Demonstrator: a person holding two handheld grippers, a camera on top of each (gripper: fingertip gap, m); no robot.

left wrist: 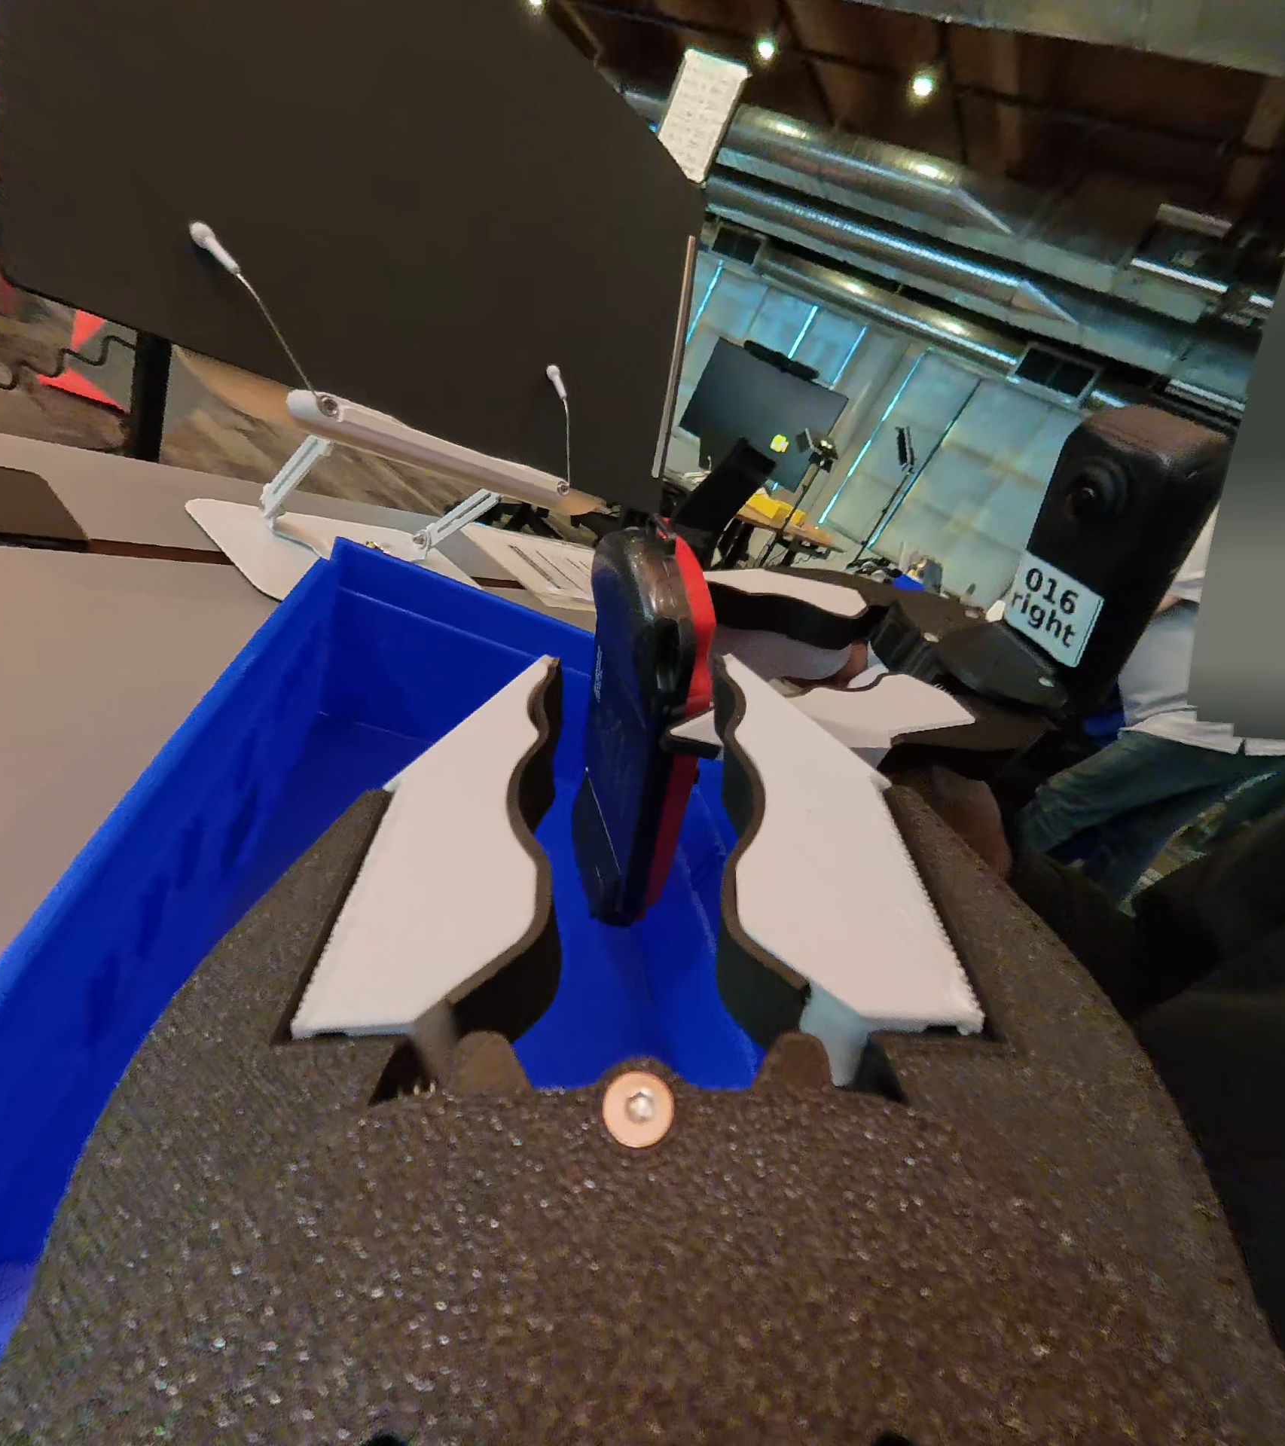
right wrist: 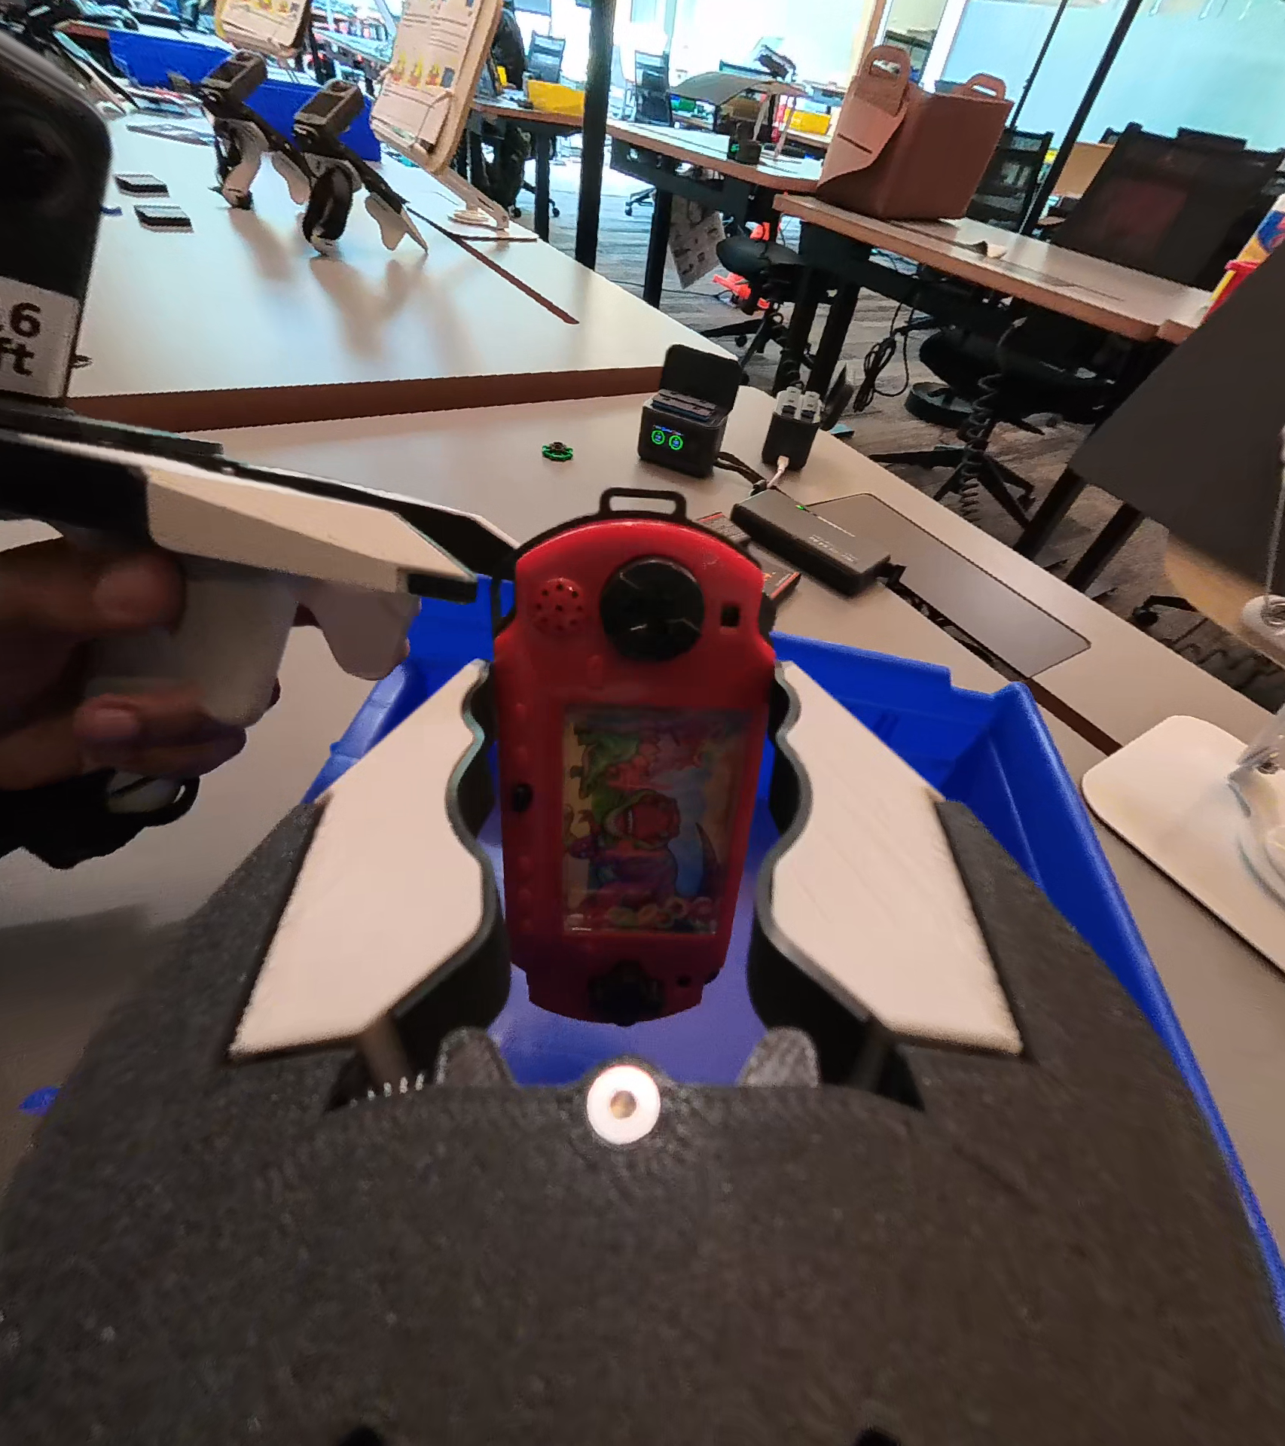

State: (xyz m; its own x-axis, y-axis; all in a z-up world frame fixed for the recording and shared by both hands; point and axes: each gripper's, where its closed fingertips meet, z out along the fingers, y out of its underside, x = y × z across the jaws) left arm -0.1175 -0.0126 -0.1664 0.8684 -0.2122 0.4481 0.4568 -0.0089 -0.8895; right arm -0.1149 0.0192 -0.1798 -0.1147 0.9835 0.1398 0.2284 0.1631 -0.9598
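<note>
A red handheld game toy (right wrist: 647, 821) with a picture screen and black buttons hangs upright over a blue bin (right wrist: 976, 728). My right gripper (right wrist: 628, 681) is shut on the toy's two sides. In the left wrist view the toy (left wrist: 639, 743) shows edge-on, dark blue at the back and red at the front, above the bin (left wrist: 232, 743). My left gripper (left wrist: 635, 673) is open, one finger on each side of the toy's upper part. The right gripper's fingers (left wrist: 890, 704) reach in from the right. The left gripper's finger (right wrist: 311, 532) ends beside the toy's top, held by a hand (right wrist: 37, 665).
A white document stand (left wrist: 420, 454) holds a black board (left wrist: 311, 196) behind the bin. On the table beyond lie charger boxes (right wrist: 682, 422), a flat black device (right wrist: 811, 532) and a small green part (right wrist: 557, 451). Spare grippers (right wrist: 311, 156) stand on the far table. My right fingertips sit around 4 cm from my left ones.
</note>
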